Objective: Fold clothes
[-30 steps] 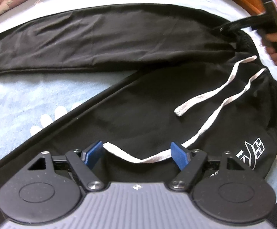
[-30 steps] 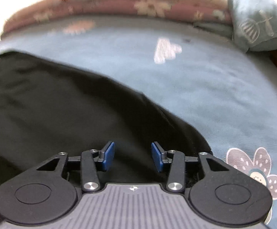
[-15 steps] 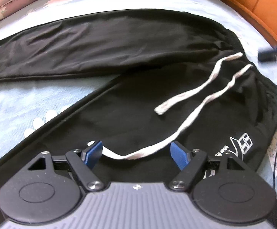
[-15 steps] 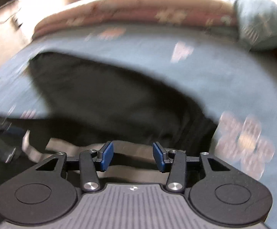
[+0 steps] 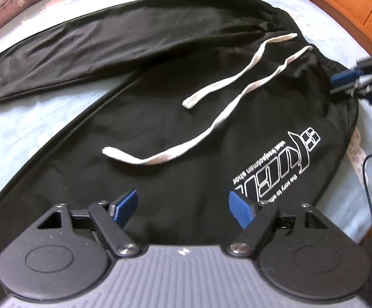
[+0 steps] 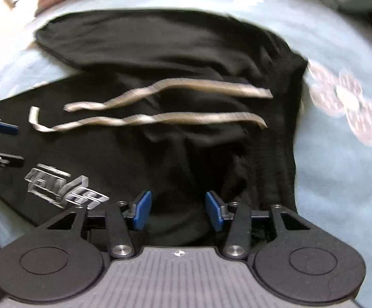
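Now: black trousers [image 5: 160,133] spread flat on light blue floral bed sheet [image 5: 19,118], legs parted in V, white drawstring [image 5: 219,118] lying loose across waist area. Left tool [image 5: 183,209] released, blue pads wide apart above thigh fabric. Right tool [image 6: 177,210] released too, hovering at waistband [image 6: 280,133], gripping nothing.

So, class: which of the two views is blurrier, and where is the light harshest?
Right wrist view: motion blur smears the drawstrings and logo, and the top left corner is blown out. Left wrist view: trousers mostly sharp, only the right gripper blurred; fisheye bends the bed edges.
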### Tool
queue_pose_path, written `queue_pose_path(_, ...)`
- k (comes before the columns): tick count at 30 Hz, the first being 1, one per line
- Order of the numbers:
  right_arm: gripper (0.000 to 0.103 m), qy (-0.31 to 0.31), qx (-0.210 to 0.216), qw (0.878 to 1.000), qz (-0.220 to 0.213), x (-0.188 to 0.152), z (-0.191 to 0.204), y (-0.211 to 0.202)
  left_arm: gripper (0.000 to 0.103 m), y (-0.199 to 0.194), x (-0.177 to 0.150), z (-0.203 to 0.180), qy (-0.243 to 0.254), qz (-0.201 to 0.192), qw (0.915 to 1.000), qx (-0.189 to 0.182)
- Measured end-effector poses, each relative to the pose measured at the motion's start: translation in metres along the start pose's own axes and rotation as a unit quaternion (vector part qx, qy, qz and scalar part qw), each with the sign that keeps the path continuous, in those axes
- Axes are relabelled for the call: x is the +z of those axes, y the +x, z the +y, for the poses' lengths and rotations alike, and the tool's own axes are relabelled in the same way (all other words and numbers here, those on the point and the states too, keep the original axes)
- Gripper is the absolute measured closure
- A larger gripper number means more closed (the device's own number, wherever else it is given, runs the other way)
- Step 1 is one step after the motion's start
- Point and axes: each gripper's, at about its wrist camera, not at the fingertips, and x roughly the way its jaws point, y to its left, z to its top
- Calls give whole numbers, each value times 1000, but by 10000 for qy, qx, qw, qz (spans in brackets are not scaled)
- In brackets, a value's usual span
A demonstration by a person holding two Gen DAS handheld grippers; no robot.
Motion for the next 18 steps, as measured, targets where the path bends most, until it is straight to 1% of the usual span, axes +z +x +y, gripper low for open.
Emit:
queue_pose_path(1,40,-65,5,10000,-30,1,3,-3,25,0,-2,1,-40,15,10000,12)
queue_pose_path(2,40,-131,11,9999,-61,2,7,-6,25,1,-4,2,-88,33,9999,40)
queue_pose_path(4,40,-334,256,9991,-109,11,21,1,25,3,-9,3,-197,89,9997,79)
queue_pose_path(7,40,-645,422,9969,145,17,40,25,25,7,-22,6,-396,207,9990,83)
queue_pose_path(9,39,-777,441,9954,352,14,47,42,19,7,-33,7,-507,235,9983,155)
queue_pose_path(10,32,-797,441,9949,444,11,49,48,19,6,-37,9,-619,234,9977,168)
queue_pose_path(11,27,-800,504,9947,400,9,49,51,19,3,-41,12,-751,222,9968,146)
queue_pose_path(12,16,-778,576,9945,404,8,50,51,19,1,-45,15,-882,211,9958,124)
queue_pose_path(13,9,-754,649,9942,412,7,51,52,19,-3,-48,19,-985,179,9949,121)
queue_pose_path(15,2,-755,643,9941,435,5,54,55,19,-13,-52,28,-1131,64,9934,192)
queue_pose_path(16,0,-793,633,9938,449,4,56,57,19,-18,-54,36,-1197,-11,9923,311)
queue_pose_path(18,0,-969,504,9928,501,3,63,60,19,-28,-59,56,-1465,-164,9872,608)
